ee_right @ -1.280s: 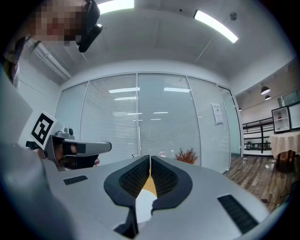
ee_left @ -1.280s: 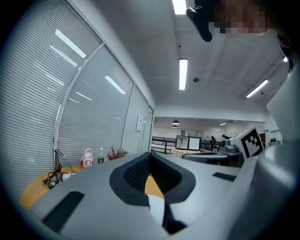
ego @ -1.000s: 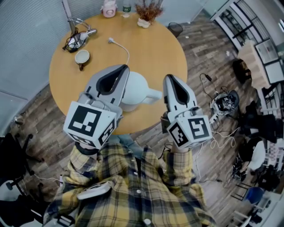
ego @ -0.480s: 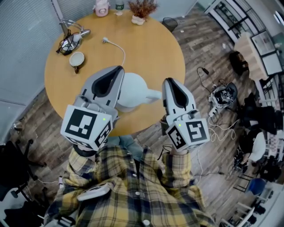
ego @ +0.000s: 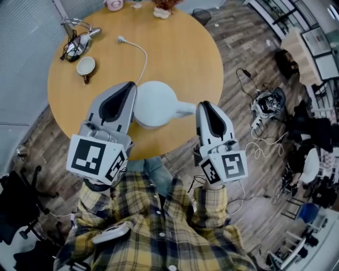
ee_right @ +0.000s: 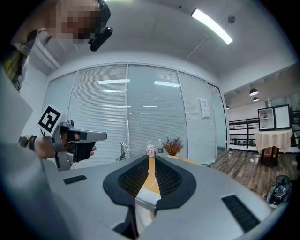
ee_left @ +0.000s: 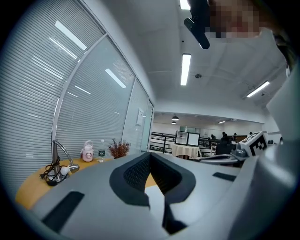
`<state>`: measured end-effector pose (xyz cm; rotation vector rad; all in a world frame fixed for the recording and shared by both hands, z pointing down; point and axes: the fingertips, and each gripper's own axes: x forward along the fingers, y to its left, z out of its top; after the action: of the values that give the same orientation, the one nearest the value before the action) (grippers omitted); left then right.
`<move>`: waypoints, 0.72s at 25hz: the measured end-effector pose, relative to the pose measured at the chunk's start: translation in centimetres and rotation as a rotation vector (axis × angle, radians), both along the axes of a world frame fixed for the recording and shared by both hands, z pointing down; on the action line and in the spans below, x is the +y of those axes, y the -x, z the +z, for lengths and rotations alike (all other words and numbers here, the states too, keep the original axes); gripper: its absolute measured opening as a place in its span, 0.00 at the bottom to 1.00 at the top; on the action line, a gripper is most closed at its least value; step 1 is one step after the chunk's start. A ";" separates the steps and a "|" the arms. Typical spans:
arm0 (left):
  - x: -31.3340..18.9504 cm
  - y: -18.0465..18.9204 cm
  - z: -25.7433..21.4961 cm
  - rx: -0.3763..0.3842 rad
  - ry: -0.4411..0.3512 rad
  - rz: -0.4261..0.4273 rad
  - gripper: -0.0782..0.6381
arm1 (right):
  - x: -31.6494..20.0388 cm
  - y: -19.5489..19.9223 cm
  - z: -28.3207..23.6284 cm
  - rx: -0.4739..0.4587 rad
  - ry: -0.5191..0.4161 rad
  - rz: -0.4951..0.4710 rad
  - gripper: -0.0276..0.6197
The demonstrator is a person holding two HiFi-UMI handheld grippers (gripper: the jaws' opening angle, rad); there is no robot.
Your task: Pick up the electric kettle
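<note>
The white electric kettle (ego: 154,103) stands on the round wooden table (ego: 175,53), near its front edge, with a short white part (ego: 185,109) sticking out to the right. My left gripper (ego: 128,87) hangs just left of the kettle body, jaws shut and empty. My right gripper (ego: 204,106) is to the right, its tip close to that white part, also shut with nothing held. In the left gripper view the kettle (ee_left: 153,199) shows white through the slit between the jaws. The right gripper view has a white piece of the kettle (ee_right: 146,198) low ahead.
At the table's far left are a cup (ego: 85,66) and a desk lamp with cables (ego: 74,42). A white plug and cord (ego: 139,50) runs toward the kettle. A pink item (ego: 114,4) and a dried plant (ego: 164,8) sit at the back. Cables (ego: 267,114) litter the floor on the right.
Both grippers have sunk lower. The left one no longer overlaps the kettle and now sits at its left side. The kettle has not moved on the table.
</note>
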<state>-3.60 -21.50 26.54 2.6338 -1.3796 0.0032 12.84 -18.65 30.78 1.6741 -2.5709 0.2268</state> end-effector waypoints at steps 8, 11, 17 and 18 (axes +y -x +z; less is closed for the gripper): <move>-0.5 1.6 2.9 -0.013 0.037 -0.032 0.11 | 1.1 0.0 3.0 0.021 0.027 0.011 0.26; -0.7 2.3 4.2 -0.009 0.054 -0.043 0.11 | 1.2 0.1 3.7 0.024 0.020 0.032 0.32; -0.8 3.4 6.7 -0.014 0.093 -0.058 0.11 | 2.0 -0.1 7.3 0.017 0.076 0.060 0.39; -0.9 3.5 7.2 -0.015 0.100 -0.062 0.11 | 2.2 -0.2 8.0 0.015 0.089 0.060 0.40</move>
<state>-7.12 -22.38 33.73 2.5143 -1.4264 0.0823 13.01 -16.48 38.81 1.7160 -2.4634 0.3262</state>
